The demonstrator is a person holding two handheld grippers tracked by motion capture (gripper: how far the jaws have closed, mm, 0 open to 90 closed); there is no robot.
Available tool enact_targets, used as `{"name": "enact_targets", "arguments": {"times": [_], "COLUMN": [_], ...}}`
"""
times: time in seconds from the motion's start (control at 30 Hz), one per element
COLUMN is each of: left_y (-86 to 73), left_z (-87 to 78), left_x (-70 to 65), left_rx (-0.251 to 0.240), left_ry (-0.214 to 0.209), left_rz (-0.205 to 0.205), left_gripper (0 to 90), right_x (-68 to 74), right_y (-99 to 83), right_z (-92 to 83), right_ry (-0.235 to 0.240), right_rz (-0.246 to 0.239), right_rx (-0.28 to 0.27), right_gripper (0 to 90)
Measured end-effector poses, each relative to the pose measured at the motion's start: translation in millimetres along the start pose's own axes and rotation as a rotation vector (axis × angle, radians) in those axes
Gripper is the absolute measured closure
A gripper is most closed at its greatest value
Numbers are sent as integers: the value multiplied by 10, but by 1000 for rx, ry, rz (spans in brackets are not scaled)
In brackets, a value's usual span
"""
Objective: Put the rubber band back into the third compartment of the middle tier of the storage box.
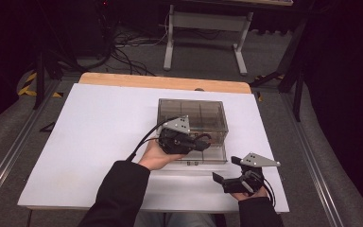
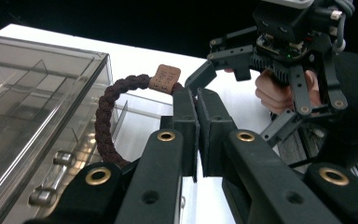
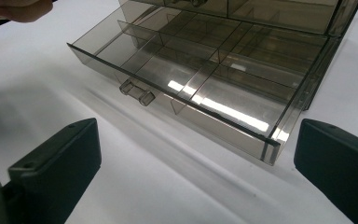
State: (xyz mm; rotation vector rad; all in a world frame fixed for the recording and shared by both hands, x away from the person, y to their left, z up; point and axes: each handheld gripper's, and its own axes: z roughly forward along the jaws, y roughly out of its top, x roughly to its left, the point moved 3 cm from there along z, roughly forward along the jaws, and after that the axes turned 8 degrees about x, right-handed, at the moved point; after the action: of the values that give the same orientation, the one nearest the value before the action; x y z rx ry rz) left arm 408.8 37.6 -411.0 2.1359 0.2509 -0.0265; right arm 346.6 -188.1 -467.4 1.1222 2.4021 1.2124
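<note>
One dark brown braided cord bracelet point(image 2: 106, 116) is held clamped in the left hand-held gripper point(image 2: 197, 109) above the smoky clear plastic drawer point(image 3: 200, 88), already pulled open, not yet dropped in, while the right hand-held gripper point(image 3: 191, 163) is kept wide.

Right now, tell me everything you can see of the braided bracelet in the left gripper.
The bracelet is a dark brown braided cord loop, rope-like in look, with a small tan tag bearing writing too small to read. The left gripper is shut on it beside the tag, so the loop arcs out sideways from the jaws. It hangs over the pulled-out bottom drawer of the smoky clear plastic drawer box; whether it touches the drawer cannot be told.
</note>
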Motion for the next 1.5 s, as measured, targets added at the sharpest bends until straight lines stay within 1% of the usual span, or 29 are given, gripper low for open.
{"name": "enact_targets", "arguments": {"times": [0.1,0.23,0.43,0.57,0.73,1.5], "left_y": [2,2,22,24,12,-44], "left_z": [33,88,143,191,253,501], "left_x": [9,12,-6,-2,8,61], "left_rx": [-11,-12,-29,-31,-23,26], "left_ry": [-5,-13,-12,-17,-22,-28], "left_rz": [-5,-8,-7,-9,-18,-30], "left_gripper": [868,868,868,868,868,868], "right_x": [3,3,5,5,5,-3], "right_y": [2,1,1,1,1,3], "right_z": [-2,-2,-5,-3,-6,-18], "right_ry": [2,3,2,4,3,5], "right_rz": [3,2,3,1,3,7], "right_rx": [-3,-2,-2,-2,-2,-9], "right_gripper": [9,9,10,9,9,9]}}
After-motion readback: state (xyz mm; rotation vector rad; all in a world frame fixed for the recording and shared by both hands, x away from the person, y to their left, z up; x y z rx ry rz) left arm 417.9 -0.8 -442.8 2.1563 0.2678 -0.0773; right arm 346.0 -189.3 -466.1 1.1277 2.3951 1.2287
